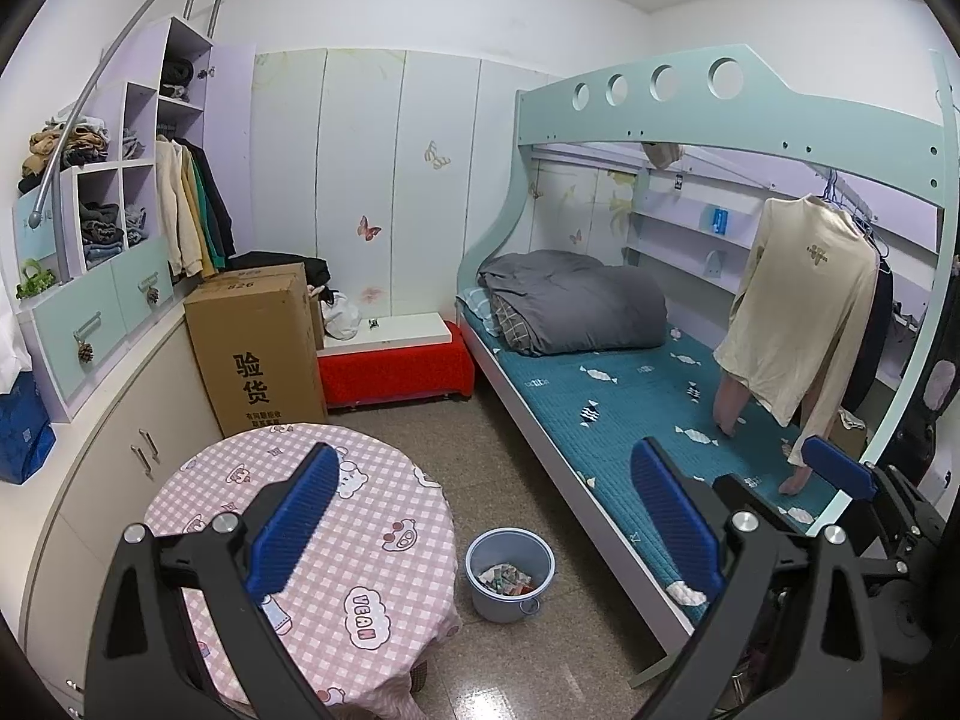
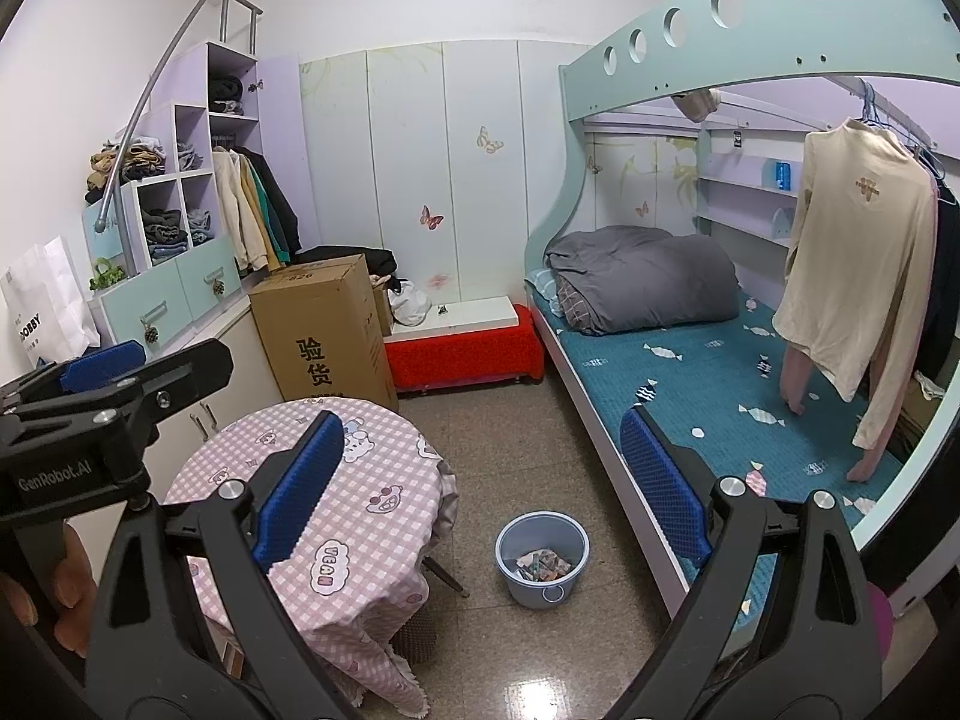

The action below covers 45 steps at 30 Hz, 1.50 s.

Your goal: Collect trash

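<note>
Both the left claw and right claw hang wide open and empty above the part-filled trash bucket, apparently between pickups; next requires locating loose litter.

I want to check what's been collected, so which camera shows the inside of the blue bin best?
The right wrist view: the bin sits clear between the tongs, crumpled wrappers visible inside. The left wrist view shows the same bin slightly smaller, contents equally visible.
</note>
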{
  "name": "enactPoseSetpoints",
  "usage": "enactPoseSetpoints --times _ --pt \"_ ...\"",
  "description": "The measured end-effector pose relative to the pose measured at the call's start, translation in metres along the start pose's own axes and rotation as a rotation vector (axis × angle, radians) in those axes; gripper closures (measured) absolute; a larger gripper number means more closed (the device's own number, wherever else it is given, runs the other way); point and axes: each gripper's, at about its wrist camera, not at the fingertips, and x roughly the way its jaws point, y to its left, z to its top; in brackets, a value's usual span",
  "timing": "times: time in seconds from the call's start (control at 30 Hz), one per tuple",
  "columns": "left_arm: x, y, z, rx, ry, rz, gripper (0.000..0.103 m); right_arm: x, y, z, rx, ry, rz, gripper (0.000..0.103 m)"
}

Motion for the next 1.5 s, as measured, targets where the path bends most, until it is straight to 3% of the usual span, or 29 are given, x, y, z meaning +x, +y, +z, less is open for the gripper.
enactPoseSetpoints --times 1.5 --pt "0.015 -0.001 -0.004 0.004 0.016 0.0 0.007 0.014 0.005 0.0 0.0 0.019 0.0 0.012"
